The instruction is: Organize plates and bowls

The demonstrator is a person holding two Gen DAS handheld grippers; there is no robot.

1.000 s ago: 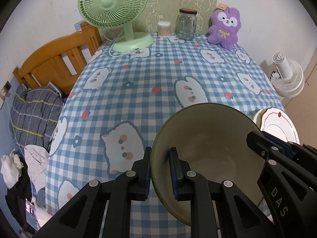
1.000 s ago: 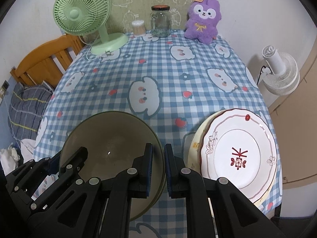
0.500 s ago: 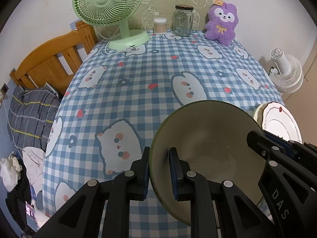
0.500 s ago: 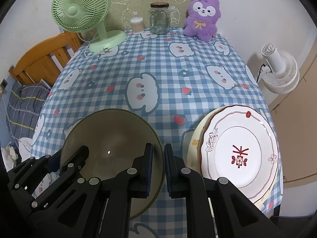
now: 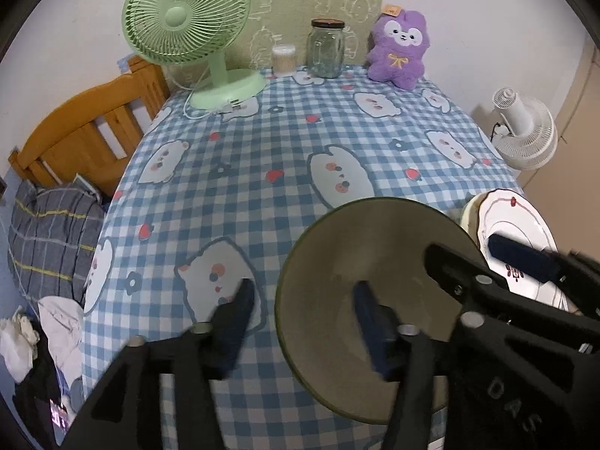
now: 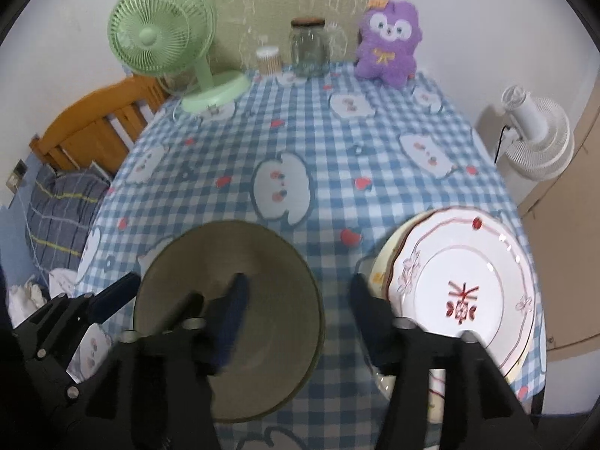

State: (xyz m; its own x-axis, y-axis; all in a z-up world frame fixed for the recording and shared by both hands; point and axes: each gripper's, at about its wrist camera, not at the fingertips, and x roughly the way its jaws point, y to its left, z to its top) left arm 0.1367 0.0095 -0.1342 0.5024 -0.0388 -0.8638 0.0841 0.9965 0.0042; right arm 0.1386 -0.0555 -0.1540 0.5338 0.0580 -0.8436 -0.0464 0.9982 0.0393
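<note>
On my left view, the left gripper (image 5: 303,313) has its jaws opening astride the bowl (image 5: 375,300) rim, pads clear. On my right view, the right gripper (image 6: 296,300) jaws are opening likewise; the bowl (image 6: 262,262) sits on the bench (image 6: 300,142) beside the plates (image 6: 465,262).

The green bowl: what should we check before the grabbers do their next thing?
1. Left gripper off the green bowl: ok, jaws opening, rim between them untouched.
2. Right gripper off the bowl: ok, jaws opening, rim between them.
3. Bowl resting on the tablecloth: cannot tell, its underside is hidden.
4. Bowl apart from the plate stack: ok, cloth shows between.
5. Plates fully on the table: not ok, stack sits at the edge.
</note>
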